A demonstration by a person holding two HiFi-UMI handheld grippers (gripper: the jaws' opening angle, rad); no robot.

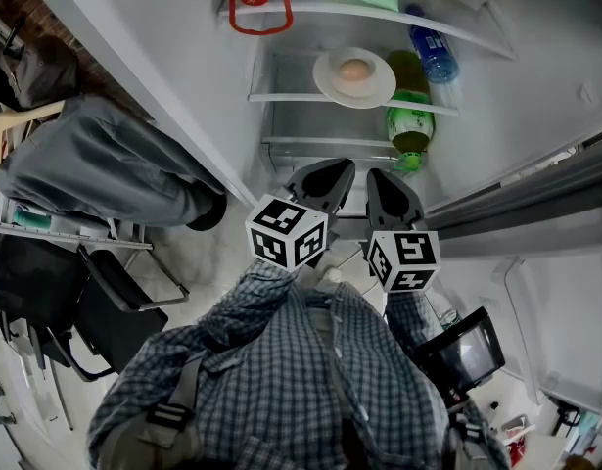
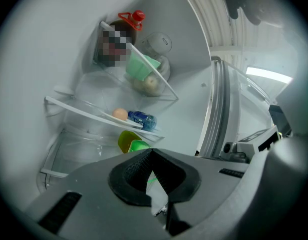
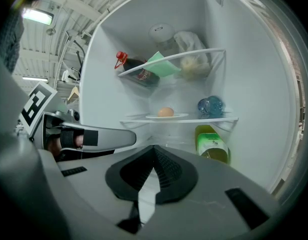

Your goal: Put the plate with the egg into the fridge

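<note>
Nearest, the left gripper (image 1: 325, 176) and right gripper (image 1: 391, 192) are hovering side by side before the open fridge (image 1: 535, 67), each with jaws pressed together on nothing. Farther in, the plate (image 1: 325, 76) is sitting on the middle shelf (image 1: 281, 96), carrying the egg (image 1: 354, 69). The plate looks stiff and slick, best pinched at its rim and kept level, since the fragile egg could roll. A blue bottle (image 1: 433, 55) is lying to the plate's right, with a green bottle (image 1: 408, 116) below.

In the fridge (image 1: 535, 86), the egg (image 1: 354, 70) sits on the plate (image 1: 328, 84) on the middle shelf (image 1: 281, 97) — small bottle (image 1: 433, 55) at its two o'clock, large bottle (image 1: 410, 116) at four.
</note>
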